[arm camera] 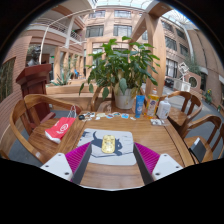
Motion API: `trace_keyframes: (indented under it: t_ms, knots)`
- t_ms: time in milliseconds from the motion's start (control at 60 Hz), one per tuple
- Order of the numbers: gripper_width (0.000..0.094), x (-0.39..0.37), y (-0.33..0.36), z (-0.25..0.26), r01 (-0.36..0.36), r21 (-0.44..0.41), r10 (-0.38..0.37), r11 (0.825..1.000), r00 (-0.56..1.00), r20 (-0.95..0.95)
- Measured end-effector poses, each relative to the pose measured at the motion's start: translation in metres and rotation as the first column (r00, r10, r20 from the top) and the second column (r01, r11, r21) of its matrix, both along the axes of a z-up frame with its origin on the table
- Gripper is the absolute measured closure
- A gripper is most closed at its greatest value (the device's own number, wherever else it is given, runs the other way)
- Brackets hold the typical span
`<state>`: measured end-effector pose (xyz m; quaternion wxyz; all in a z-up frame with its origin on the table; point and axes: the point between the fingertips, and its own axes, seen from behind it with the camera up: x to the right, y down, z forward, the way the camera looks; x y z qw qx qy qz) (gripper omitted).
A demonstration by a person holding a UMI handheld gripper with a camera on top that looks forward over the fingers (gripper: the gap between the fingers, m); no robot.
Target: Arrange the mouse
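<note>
From the tool's own camera, the wooden bench (150, 138) stretches ahead, with wooden chairs around it and a large leafy potted plant (120, 68) at its far side. The small items scattered by the pot are too tiny to identify; a red flat object (60, 127) lies off to the left. The tool (110, 158) points level across the bench, its fingers spread wide apart — magenta pads (78, 156) gripping nothing. Just ahead, between them, a yellowish computer mouse (108, 145) sits on a pale grey rectangular mat (122, 147) — untouched.
</note>
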<state>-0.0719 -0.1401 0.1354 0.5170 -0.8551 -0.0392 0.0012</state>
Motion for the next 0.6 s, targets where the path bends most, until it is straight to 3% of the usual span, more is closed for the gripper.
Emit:
trace_keyframes:
  t_ms: [300, 600]
  knots:
    - [0.0083, 0.001, -0.081, 0.026, -0.005, 0.005, 0.005, 1.0, 1.0, 0.0]
    - [0.0084, 0.006, -0.108, 0.026, -0.008, 0.026, 0.006, 1.0, 0.999, 0.044]
